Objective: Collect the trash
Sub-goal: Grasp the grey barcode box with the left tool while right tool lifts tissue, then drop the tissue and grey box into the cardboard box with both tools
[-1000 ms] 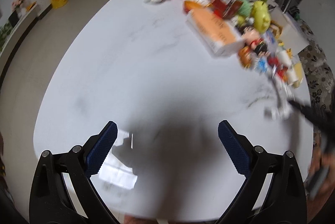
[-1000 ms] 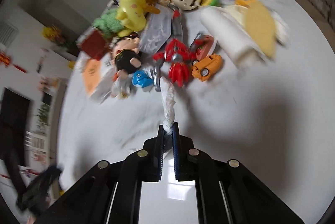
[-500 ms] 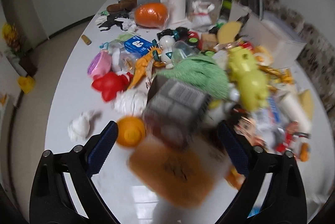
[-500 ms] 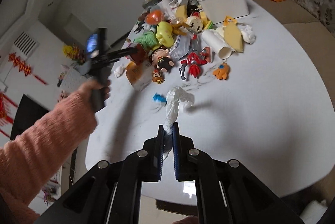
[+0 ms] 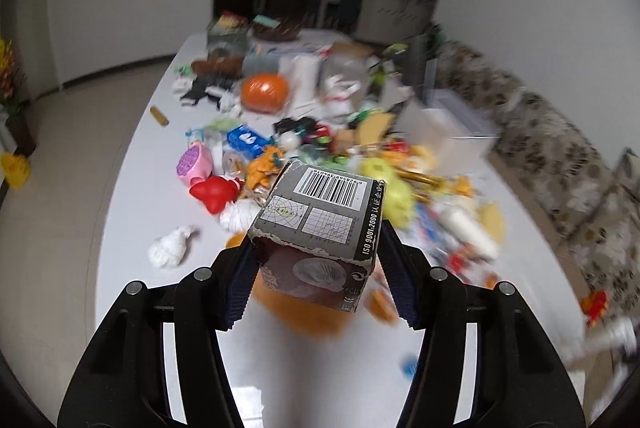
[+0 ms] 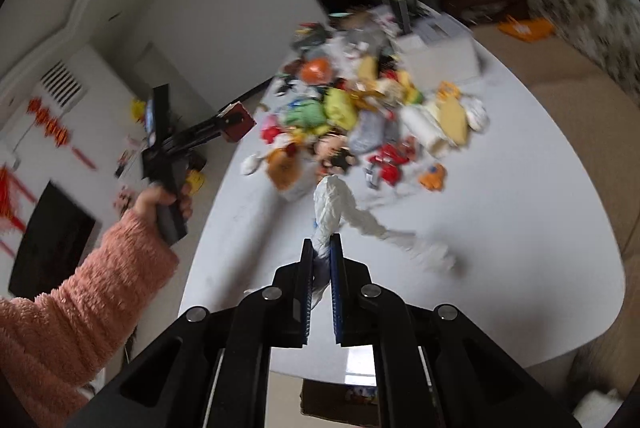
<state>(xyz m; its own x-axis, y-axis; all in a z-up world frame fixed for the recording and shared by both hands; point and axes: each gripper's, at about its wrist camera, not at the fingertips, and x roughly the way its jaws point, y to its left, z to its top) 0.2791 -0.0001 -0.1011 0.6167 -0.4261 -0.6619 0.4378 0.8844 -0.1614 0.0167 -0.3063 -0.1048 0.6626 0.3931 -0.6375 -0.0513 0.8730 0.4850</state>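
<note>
I am lifting two pieces of trash clear of the cluttered white table [image 5: 132,163]: my left gripper [image 5: 318,268] is closing around a torn cardboard box [image 5: 320,228], my right gripper [image 6: 320,260] is clamping a twisted white wrapper [image 6: 332,203], and both, I judge, need carrying to a bin.

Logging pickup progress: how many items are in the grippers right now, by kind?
Cardboard box, lifted between the closing jaws of the left gripper: 1
Twisted white paper, pinched in the right gripper: 1
Total: 2
</note>
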